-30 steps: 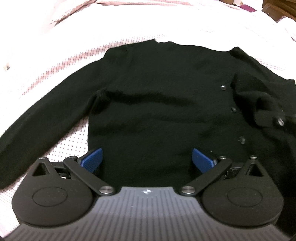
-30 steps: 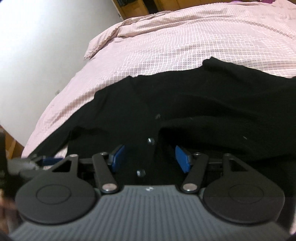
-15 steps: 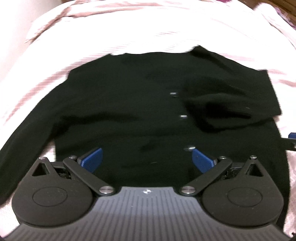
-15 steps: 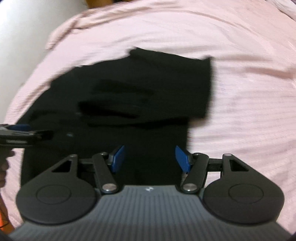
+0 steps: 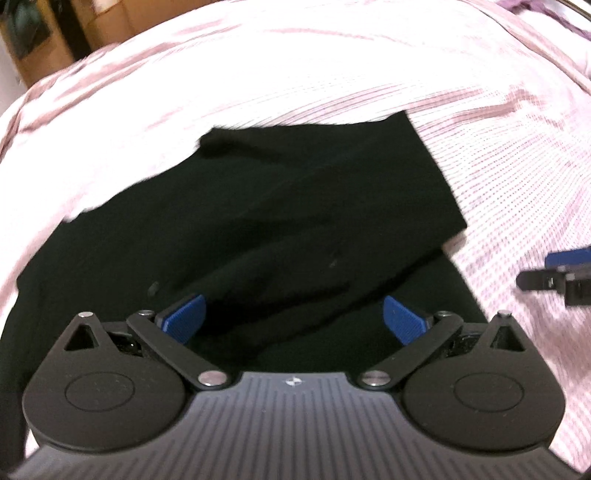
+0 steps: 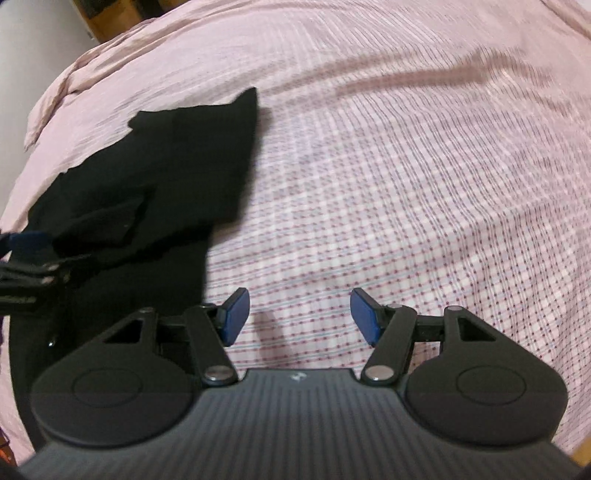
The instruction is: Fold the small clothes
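Both grippers' jaws spread, empty: left gripper [image 5: 293,321] over black cardigan [image 5: 258,221], right gripper [image 6: 299,315] over bedsheet [image 6: 406,184]

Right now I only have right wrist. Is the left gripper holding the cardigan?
Observer: No. The left gripper is open, with nothing pinched.
Operator: Where is it over the cardigan?
Observer: Both pads hang over black fabric, and the cardigan fills the space between them.
Operator: Anything else on the bed?
Observer: A purple cloth at the far right corner of the left wrist view.
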`<state>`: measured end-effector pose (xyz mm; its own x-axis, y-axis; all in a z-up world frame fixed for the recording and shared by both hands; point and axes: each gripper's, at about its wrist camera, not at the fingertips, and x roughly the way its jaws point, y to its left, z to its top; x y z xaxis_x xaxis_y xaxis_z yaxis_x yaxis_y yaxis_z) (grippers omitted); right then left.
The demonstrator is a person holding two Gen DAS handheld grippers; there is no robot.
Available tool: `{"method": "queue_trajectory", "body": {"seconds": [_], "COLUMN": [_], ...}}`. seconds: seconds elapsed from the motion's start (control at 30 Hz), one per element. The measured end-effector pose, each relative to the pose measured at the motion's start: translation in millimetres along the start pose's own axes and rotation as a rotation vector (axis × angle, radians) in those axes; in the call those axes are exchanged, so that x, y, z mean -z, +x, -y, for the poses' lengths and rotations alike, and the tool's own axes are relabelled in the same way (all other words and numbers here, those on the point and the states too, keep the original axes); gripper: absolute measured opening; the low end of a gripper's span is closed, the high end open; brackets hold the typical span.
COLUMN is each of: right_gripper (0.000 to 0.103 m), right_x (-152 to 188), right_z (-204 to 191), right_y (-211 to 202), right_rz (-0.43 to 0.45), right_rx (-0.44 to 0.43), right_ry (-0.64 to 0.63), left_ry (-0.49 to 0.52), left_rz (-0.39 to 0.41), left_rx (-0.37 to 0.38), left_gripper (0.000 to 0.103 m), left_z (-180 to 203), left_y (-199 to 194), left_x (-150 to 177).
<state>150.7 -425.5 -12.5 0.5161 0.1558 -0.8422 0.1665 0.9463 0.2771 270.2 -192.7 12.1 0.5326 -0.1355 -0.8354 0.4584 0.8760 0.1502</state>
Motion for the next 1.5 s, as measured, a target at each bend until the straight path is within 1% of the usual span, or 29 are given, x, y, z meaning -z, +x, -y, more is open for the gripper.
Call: {"method": "queue_trajectory", "body": {"seconds": [0.1,0.17,0.23,0.27,0.3,0.37,0.4,0.47,0.5,0.53,0.57,0.7,0.73,0.83,0.93,1.03,1.1,1.2,1.27,1.33,1.4,1.5], "right_gripper": [0.062,0.064,0.064,0.065,0.067,0.068,0.068,0.068,0.068,0.068,0.068,0.068,0.068,0.068,0.067,0.067,0.067,0.067,0.067,0.067,0.067,0.067], "right_x": [2.3,3.8,7.1,7.7,8.5,9.4,9.7,9.8,10.1,10.4,11.0,10.4,9.5,7.3,6.9,5.8,5.2,5.0,5.6,5.8,6.0,5.3], "right_z": [6.2,5.4,-0.6,-2.7,-4.5,-7.4,-9.1,-11.9,-13.6,-15.9,-18.3,-28.8,-31.7,-41.9,-52.6,-58.1,-60.9,-65.7,-68.8,-71.9,-75.5,-79.0], "right_y": [4.6,7.3,7.5,8.9,9.3,9.0,8.5,6.8,5.8,5.6,4.8,2.7,2.7,3.7,6.5,10.7,13.9,16.9,18.1,19.3,20.7,22.9], "right_rz": [0.001,0.004,0.005,0.006,0.008,0.016,0.019,0.025,0.028,0.027,0.028,0.036,0.037,0.035,0.033,0.026,0.020,0.020,0.021,0.022,0.023,0.021], "right_rx": [-0.018,-0.023,-0.020,-0.015,-0.011,-0.005,0.001,-0.004,-0.013,-0.022,-0.028,-0.050,-0.060,-0.082,-0.096,-0.099,-0.100,-0.098,-0.099,-0.099,-0.096,-0.084], "right_ry": [0.008,-0.006,-0.027,-0.040,-0.054,-0.063,-0.064,-0.070,-0.073,-0.079,-0.086,-0.107,-0.110,-0.120,-0.141,-0.150,-0.152,-0.162,-0.168,-0.171,-0.179,-0.186], "left_ry": [0.050,0.078,0.076,0.065,0.046,0.000,-0.015,-0.029,-0.036,-0.043,-0.057,-0.117,-0.120,-0.134,-0.105,-0.119,-0.140,-0.190,-0.241,-0.284,-0.323,-0.381], "left_rz": [-0.005,0.004,0.022,0.025,0.028,0.036,0.040,0.054,0.063,0.073,0.080,0.108,0.105,0.060,0.081,0.109,0.143,0.203,0.235,0.251,0.265,0.253], "left_rx": [-0.045,-0.097,-0.127,-0.123,-0.108,-0.081,-0.073,-0.057,-0.049,-0.046,-0.045,-0.035,-0.043,-0.053,-0.082,-0.078,-0.073,-0.098,-0.129,-0.161,-0.210,-0.245], "left_gripper": [0.100,0.091,0.084,0.078,0.075,0.062,0.058,0.039,0.034,0.025,0.022,0.021,0.021,0.023,0.023,0.013,0.012,0.012,0.012,0.012,0.012,0.012], "left_z": [16.0,23.7,25.0,21.9,18.1,11.7,9.6,6.4,5.0,3.2,0.3,-12.5,-13.1,-14.5,-10.8,-14.0,-22.3,-45.4,-69.0,-90.8,-115.2,-149.2], "left_y": [26.6,40.3,50.0,52.5,54.9,59.1,60.4,58.7,55.5,53.0,50.3,43.5,43.6,58.3,65.7,56.8,45.5,21.4,5.2,-7.3,-18.1,-24.6], "left_x": [-12.3,-17.1,-18.8,-18.9,-18.2,-17.7,-18.0,-17.9,-17.4,-17.5,-17.5,-16.5,-15.9,-15.6,-15.8,-13.5,-11.8,-10.7,-8.6,-4.3,4.2,18.2]}}
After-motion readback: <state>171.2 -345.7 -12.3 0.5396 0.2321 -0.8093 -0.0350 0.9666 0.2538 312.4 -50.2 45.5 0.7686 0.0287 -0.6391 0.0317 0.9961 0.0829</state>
